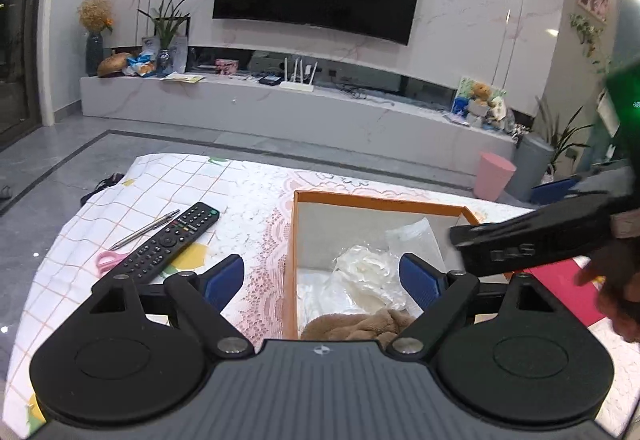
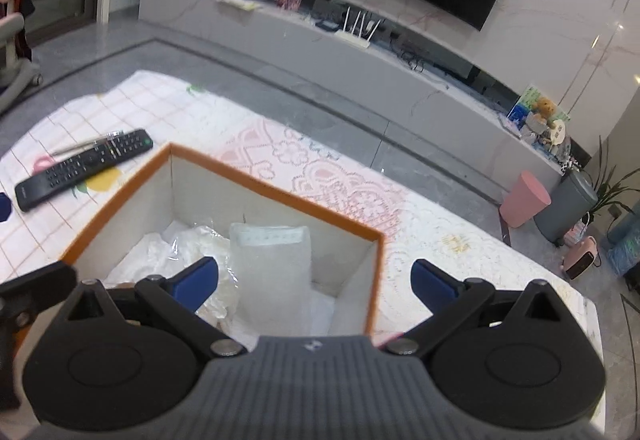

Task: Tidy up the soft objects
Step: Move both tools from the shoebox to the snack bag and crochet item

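Observation:
An orange-rimmed cardboard box [image 1: 295,240] [image 2: 280,192] stands on the cloth-covered table. Inside lie a crumpled white plastic-wrapped bundle [image 1: 366,272] [image 2: 192,252], a brown fluffy cloth [image 1: 360,326] and a clear bubble-wrap pouch [image 2: 272,272] [image 1: 416,232] leaning upright against the far wall. My left gripper [image 1: 322,280] is open and empty over the box's near left wall. My right gripper [image 2: 314,282] hangs open above the box with nothing between its blue pads [image 2: 200,280]; in the left wrist view it reaches in from the right.
A black remote [image 1: 172,242] [image 2: 84,168], a silver pen [image 1: 146,228] and pink-handled scissors [image 1: 110,260] lie on the checked cloth left of the box. A red sheet [image 1: 560,280] lies right of it. Beyond the table are grey floor, a pink bin [image 1: 494,176] and a TV bench.

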Demonstrator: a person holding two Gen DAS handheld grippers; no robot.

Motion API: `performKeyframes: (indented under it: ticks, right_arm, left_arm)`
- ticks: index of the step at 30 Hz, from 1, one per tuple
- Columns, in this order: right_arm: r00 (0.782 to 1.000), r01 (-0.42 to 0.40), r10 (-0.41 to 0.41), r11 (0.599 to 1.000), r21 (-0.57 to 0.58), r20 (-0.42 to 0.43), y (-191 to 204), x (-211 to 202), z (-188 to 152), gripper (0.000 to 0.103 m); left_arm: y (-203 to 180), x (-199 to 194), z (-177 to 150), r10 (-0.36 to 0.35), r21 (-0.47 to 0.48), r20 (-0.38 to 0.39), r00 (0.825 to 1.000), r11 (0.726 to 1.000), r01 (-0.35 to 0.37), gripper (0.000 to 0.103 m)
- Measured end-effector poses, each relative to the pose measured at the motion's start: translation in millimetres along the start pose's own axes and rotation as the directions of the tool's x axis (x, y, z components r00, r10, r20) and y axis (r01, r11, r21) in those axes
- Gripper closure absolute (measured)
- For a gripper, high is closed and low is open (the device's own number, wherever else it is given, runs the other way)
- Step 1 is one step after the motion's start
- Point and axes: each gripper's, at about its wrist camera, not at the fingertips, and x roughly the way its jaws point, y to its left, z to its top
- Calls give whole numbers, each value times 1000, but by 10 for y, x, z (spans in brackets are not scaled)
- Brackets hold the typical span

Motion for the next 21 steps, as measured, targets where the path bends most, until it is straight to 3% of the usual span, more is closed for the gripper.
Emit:
performKeyframes:
  ticks: [8,13,18,21]
  right_arm:
    - [998,33,-35,998,59,44,-536,-506,-432,3]
    - [987,143,-148,985,94,54,-969,-705,-803,3]
    - [955,281,-291,949,145,55,-1411,-740,-1096,3]
    - [943,318,-332,925,208,33,-1659,-692,-1263,3]
  left_arm:
    - [-388,-267,86,-50,31,63,997,998,48,1]
    - [-686,-310,57,-70,95,72,995,994,63,1]
    - [-944,-330,59,-68,127,43,997,990,62,1]
    - [-1050,-369,41,-59,139,56,997,989,51,1]
